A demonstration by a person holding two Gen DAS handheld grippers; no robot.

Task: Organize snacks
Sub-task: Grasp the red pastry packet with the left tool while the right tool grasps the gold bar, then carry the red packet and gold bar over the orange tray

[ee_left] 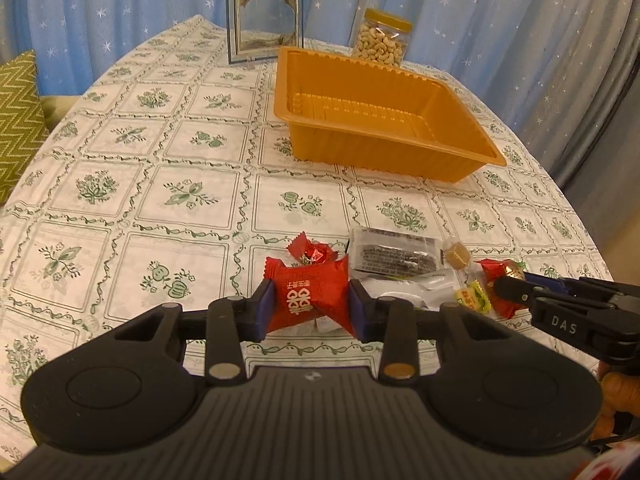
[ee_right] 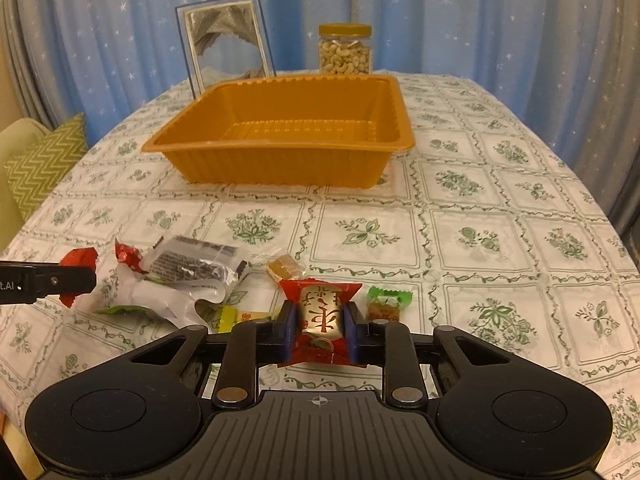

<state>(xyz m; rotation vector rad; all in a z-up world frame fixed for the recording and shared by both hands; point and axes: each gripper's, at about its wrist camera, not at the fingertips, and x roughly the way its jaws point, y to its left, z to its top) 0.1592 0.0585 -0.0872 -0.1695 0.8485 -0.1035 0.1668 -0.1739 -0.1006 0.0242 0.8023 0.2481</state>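
An empty orange tray stands on the table beyond a pile of wrapped snacks. My left gripper is shut on a red snack packet with white characters, at the pile's left end. My right gripper is shut on a red-and-gold candy; it also shows in the left wrist view. The pile holds a silver dark-printed packet, a small red candy, a brown candy, a yellow candy and a green-wrapped candy.
A jar of cashews and a framed sand picture stand behind the tray. A floral tablecloth covers the round table. A green zigzag cushion lies at the left. Blue starry curtains hang behind.
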